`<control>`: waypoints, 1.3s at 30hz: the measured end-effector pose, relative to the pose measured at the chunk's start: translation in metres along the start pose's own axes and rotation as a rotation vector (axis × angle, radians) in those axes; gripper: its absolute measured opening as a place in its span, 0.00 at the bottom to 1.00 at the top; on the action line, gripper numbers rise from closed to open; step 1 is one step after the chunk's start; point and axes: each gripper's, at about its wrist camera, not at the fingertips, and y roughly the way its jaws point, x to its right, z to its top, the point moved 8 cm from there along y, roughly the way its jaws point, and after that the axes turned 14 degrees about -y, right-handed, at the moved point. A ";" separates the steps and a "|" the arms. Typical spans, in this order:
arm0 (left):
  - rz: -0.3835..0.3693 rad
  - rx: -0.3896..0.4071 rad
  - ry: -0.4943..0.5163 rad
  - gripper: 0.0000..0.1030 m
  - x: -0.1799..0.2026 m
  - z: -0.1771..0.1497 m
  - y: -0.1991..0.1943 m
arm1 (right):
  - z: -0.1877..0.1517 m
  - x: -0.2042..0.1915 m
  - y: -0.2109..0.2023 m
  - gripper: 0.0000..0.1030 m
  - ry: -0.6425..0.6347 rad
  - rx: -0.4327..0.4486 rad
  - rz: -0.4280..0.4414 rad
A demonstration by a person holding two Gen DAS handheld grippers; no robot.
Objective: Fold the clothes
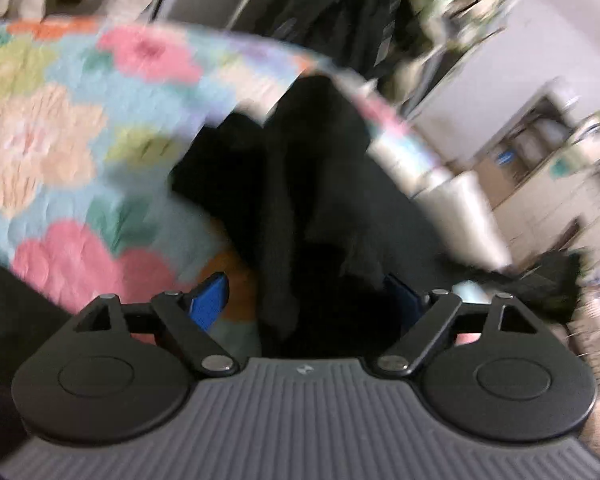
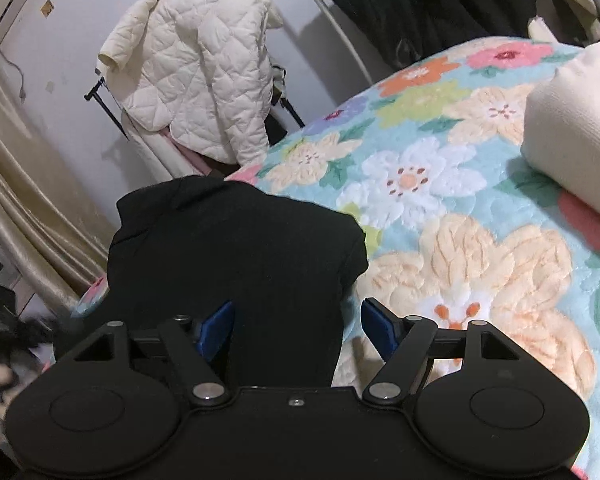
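While both sets of jaws stand apart, the black garment (image 2: 236, 248) lies on the floral bedspread (image 2: 440, 184) ahead of the right hand-held gripper (image 2: 296, 322); dark cloth (image 1: 300, 200) fills the left hand-held gripper's (image 1: 304, 292) blurred view.

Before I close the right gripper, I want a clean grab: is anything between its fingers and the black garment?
Nothing visible is in the way. The right gripper is open just over the black garment on the floral blanket, with cloth between its fingers. The folded cream cloth lies well off to the side.
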 end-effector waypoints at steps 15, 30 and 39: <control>-0.117 0.087 -0.072 0.45 0.007 0.014 0.057 | 0.003 0.010 0.073 0.58 0.236 0.040 0.233; -0.210 0.077 0.194 0.45 0.185 0.131 0.154 | 0.140 0.099 0.004 0.51 0.220 0.342 -0.068; 0.147 0.015 0.281 0.46 0.229 0.189 0.337 | 0.158 0.220 0.006 0.63 0.252 0.070 -0.512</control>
